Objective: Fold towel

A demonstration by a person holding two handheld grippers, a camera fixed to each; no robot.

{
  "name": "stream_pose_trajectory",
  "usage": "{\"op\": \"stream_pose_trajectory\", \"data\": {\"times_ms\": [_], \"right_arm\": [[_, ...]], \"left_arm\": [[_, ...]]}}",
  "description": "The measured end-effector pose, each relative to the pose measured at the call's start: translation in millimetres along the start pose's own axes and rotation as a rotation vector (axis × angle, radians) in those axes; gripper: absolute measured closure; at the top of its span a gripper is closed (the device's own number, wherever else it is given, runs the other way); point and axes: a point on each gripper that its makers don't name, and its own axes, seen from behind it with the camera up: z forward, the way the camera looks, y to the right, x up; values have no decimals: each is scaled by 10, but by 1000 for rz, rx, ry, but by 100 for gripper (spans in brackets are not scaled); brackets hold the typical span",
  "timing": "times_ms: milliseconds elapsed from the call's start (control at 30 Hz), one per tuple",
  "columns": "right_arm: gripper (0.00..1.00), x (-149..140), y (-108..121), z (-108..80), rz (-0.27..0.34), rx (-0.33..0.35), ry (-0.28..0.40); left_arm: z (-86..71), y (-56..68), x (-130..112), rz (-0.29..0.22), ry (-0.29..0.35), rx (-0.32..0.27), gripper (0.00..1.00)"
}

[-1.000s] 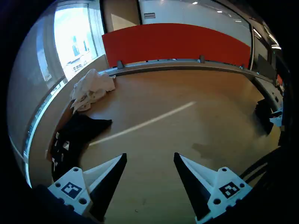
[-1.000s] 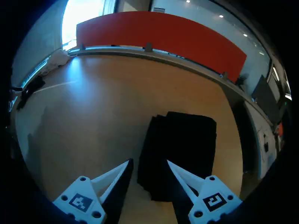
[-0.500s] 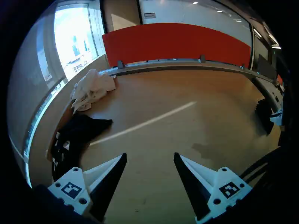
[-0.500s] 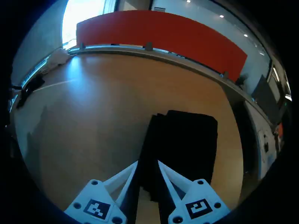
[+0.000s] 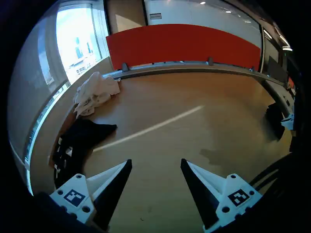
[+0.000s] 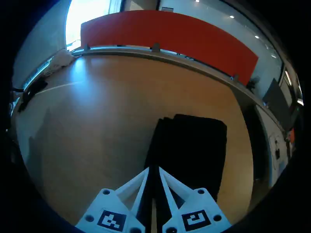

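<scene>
The towel (image 6: 194, 151), black and folded into a neat rectangle of several layers, lies flat on the wooden counter (image 6: 97, 116), towards its right side and well short of the far rim. In the right gripper view, the right gripper (image 6: 154, 170) reaches in low from the near side. It points along the towel's left edge, and its jaws are drawn almost together on the near-left corner, with dark cloth showing between the tips. Only a thin sliver of wood shows in the gap further back between the fingers. The left gripper (image 5: 155, 160) is held apart from this over bare wood, level and aimed across the counter. Its jaws stand wide with nothing between them. Ahead of it a pale streak of light crosses the surface on a slant. Off to its left a black cloth (image 5: 79, 138) lies spread near the counter's edge, and just beyond that sits a crumpled white cloth (image 5: 95, 91), close to the far corner. A red panel (image 5: 182, 44) stands upright along the back rim, and a bright window (image 5: 76, 39) runs down the left side.
</scene>
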Motion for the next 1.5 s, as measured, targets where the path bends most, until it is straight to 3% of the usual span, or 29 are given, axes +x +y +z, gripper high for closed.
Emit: {"op": "stream_pose_trajectory", "data": {"times_ms": [800, 933, 1033, 1267, 1400, 1500], "right_arm": [[96, -84, -76, -62, -1, 19, -9], [86, -70, -85, -64, 14, 21, -10], [70, -54, -89, -71, 25, 25, -5], [55, -36, -59, -102, 35, 18, 6], [35, -24, -36, -117, 36, 11, 9], [27, -9, -19, -138, 34, 4, 17]], "left_arm": [[-5, 21, 26, 2, 4, -1, 7], [-4, 32, 30, 2, 4, -1, 7], [-2, 33, 36, 2, 5, -1, 7], [4, 39, 51, 2, 6, -3, 7], [8, 42, 61, 3, 6, -3, 7], [7, 53, 72, 6, 7, -4, 7]]}}
